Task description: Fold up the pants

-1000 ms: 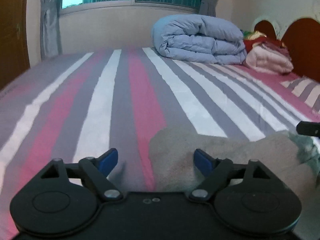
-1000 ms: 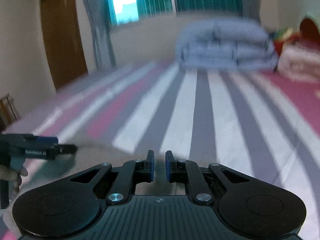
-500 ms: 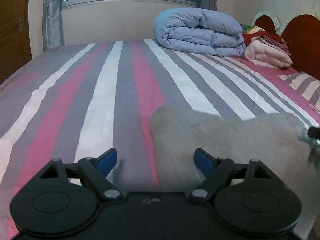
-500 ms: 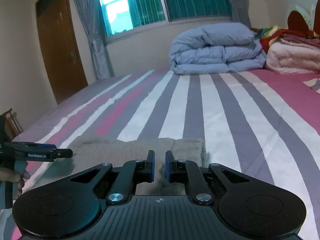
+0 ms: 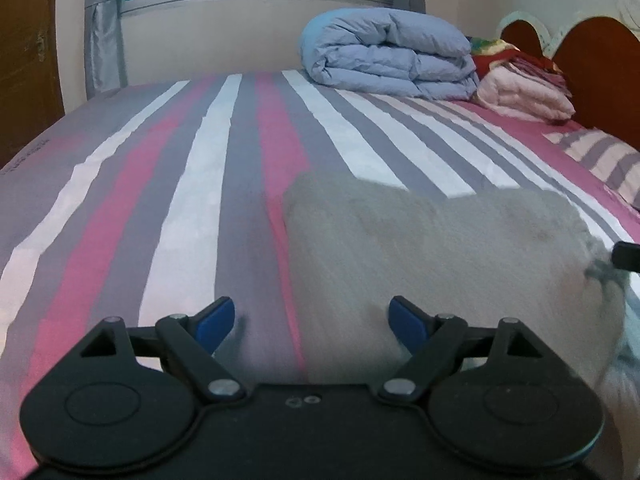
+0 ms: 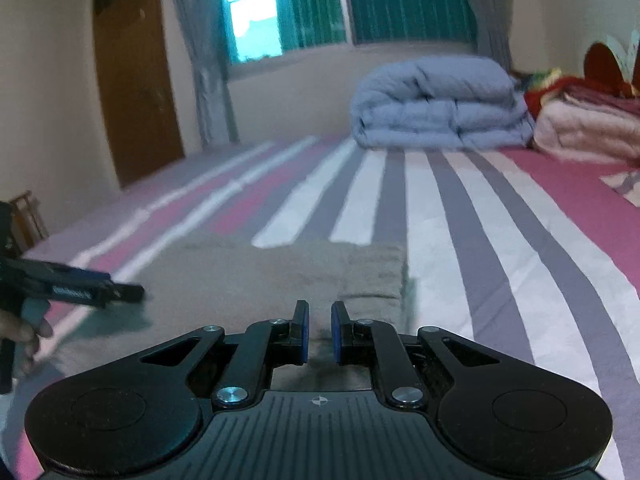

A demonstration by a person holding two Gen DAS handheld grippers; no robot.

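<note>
The grey-beige pants [image 5: 440, 248] lie folded into a thick pad on the striped bed, also seen in the right wrist view [image 6: 280, 276]. My left gripper [image 5: 312, 320] is open and empty, low over the pants' left edge. My right gripper [image 6: 319, 330] has its jaws nearly closed with a narrow gap, just above the pants' near edge; I see no cloth between the pads. The left gripper also shows from the side in the right wrist view [image 6: 76, 290]. The right gripper's tip shows at the right edge of the left wrist view [image 5: 628, 260].
The bed [image 5: 180, 200] has pink, grey and white stripes. A folded blue duvet [image 5: 388, 56] and pink blankets [image 5: 524, 92] sit at the far end by the wooden headboard [image 5: 600, 68]. A brown door [image 6: 136, 80] and a curtained window [image 6: 280, 12] lie beyond.
The pants came down and now lie flat as a folded pad. Both gripper views have pulled up and back a little; the jaws stand as before.
</note>
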